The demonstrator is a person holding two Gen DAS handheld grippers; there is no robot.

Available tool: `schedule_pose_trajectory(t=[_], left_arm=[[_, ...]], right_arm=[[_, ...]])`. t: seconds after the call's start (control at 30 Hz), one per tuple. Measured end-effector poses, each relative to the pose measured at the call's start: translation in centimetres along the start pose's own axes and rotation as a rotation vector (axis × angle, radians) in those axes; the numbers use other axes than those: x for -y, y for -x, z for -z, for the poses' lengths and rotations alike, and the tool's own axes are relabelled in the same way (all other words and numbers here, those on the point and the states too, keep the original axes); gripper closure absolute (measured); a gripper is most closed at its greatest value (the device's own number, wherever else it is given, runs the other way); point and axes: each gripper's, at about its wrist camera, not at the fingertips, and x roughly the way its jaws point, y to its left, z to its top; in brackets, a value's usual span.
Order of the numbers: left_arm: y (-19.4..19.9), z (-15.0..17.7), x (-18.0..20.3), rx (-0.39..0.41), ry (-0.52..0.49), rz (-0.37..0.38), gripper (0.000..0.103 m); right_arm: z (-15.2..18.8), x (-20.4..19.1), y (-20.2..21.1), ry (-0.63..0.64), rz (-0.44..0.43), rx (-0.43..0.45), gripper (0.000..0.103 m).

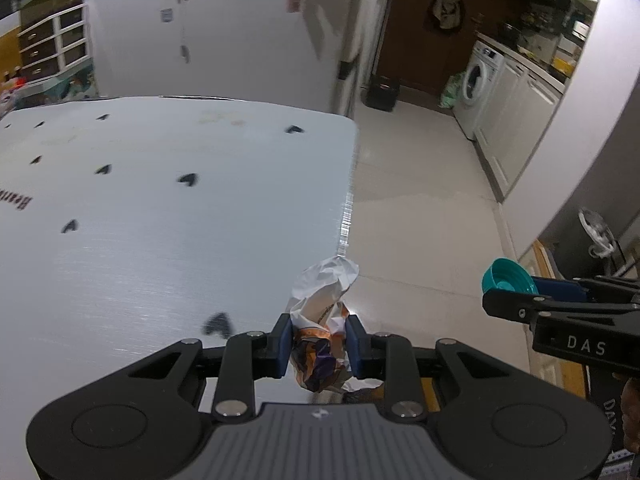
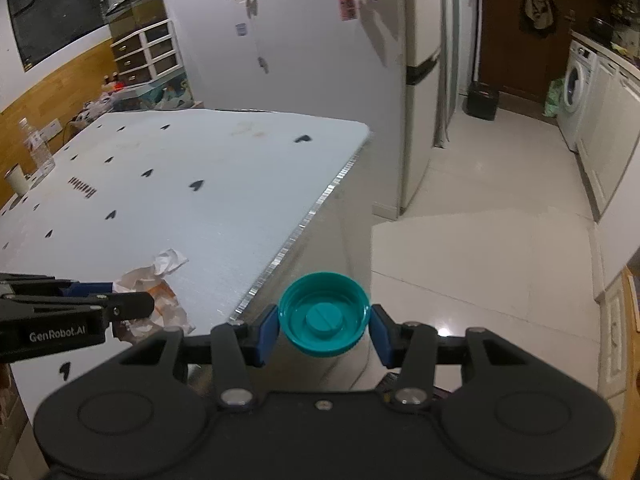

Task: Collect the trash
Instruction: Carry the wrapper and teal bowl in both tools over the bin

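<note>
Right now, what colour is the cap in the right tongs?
Teal cap, open side toward the camera; clearest in the right wrist view.

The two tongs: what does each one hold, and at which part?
Left tongs: a crumpled white-and-orange paper wrapper, pinched at its lower part. Right tongs: a round teal plastic cap, gripped across its rim.

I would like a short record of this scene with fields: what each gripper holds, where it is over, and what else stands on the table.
left gripper: shut on crumpled wrapper, above the table edge
right gripper: shut on teal cap, over the floor beside the table
also on table: clear bottle, paper cup, far left
</note>
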Motion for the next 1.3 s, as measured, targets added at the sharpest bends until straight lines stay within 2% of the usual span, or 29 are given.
schedule_pose_trajectory(t=[0.6,1.0,1.3], left_arm=[[-4.9,3.4,10.1,-0.132,-0.13,0.132,0.074],[-11.6,8.2,13.5,-0.331,-0.205,0.176,0.074],[-17.5,11.0,13.9,-0.468,-0.231,0.171,0.074]], right_arm=[[6.5,10.0,3.1,-0.162,0.114,-0.052,0.053],[13.1,14.6,1.9,-0.326,0.172,-0.155,0.053],[17.7,15.9,-2.0,-0.418,0.174,-0.287,0.053]])
